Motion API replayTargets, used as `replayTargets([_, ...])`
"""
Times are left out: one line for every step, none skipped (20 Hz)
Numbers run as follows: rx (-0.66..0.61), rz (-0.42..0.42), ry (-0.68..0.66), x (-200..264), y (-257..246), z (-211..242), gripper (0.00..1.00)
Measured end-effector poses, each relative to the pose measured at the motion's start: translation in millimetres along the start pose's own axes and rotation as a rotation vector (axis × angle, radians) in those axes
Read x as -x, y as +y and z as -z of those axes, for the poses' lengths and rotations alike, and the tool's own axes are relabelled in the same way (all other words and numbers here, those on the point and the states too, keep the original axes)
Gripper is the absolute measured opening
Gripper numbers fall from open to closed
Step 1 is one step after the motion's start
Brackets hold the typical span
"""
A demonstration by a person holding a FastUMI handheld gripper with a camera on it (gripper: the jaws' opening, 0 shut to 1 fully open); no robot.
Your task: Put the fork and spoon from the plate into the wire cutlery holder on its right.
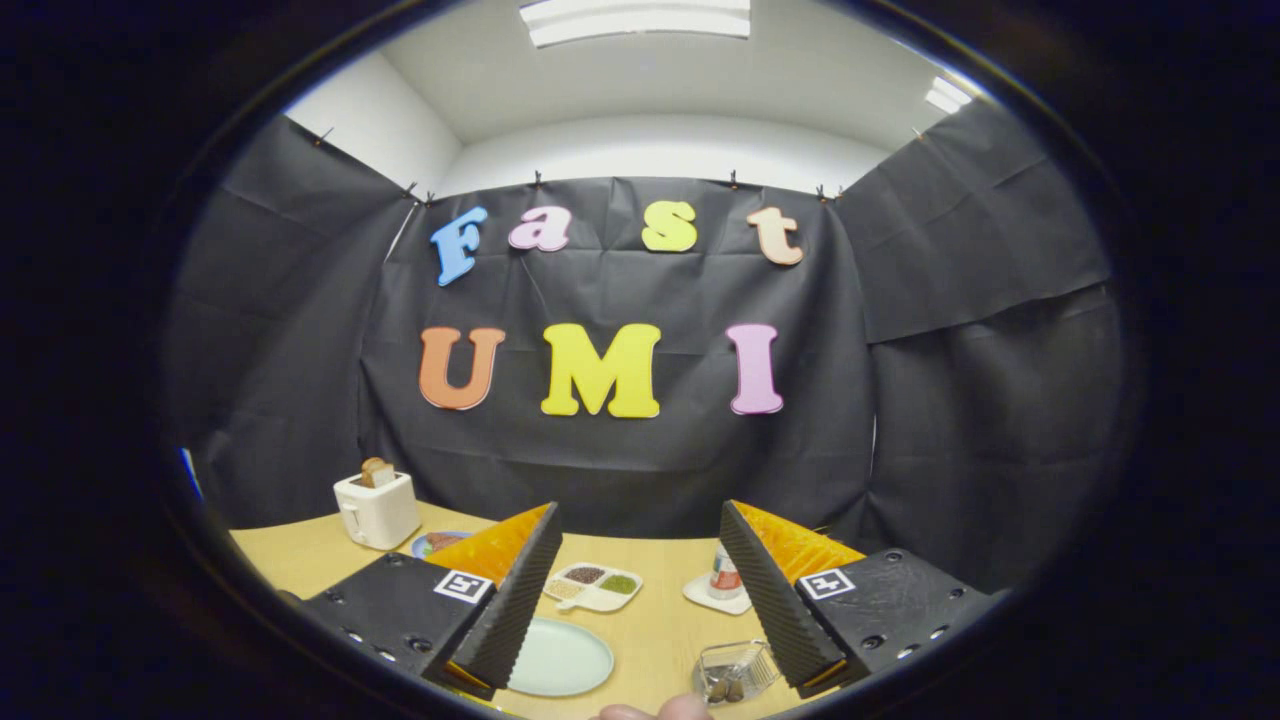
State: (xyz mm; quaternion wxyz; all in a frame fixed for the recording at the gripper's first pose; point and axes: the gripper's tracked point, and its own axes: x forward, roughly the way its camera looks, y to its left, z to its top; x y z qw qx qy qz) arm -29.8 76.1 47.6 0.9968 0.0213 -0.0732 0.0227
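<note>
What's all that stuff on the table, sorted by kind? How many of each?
Gripper, fingers open, nothing between them.
Plates: 2, pale green plate, patterned plate
Divided tray: 1
Toaster: 1
Wire cutlery holder: 1
Can on saucer: 1
Total: 6

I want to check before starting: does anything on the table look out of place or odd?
Nothing looks spilled or tipped. One oddity: the plate between the fingers of the open gripper looks bare where visible, while the wire cutlery holder beside it already holds dark items.

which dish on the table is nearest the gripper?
The plain round plate, between the open gripper fingers; the divided tray lies beyond it.
</note>
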Motion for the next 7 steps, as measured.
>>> replayTargets([0.003,0.0,-0.005,0.7,0.5,-1.5,0.95])
replayTargets([0.007,0.0,-0.01,1.5,0.9,-1.8,0.95])
replayTargets([0.01,-0.001,-0.011,2.1,2.1,-2.2,0.95])
replayTargets([0.012,-0.002,-0.009,1.9,3.7,-1.6,0.95])
replayTargets([0.011,-0.002,-0.009,1.9,4.4,-2.0,0.95])
replayTargets([0.011,-0.003,-0.009,1.1,5.3,-2.5,0.95])
replayTargets([0.011,-0.002,-0.011,1.4,5.4,-2.9,0.95])
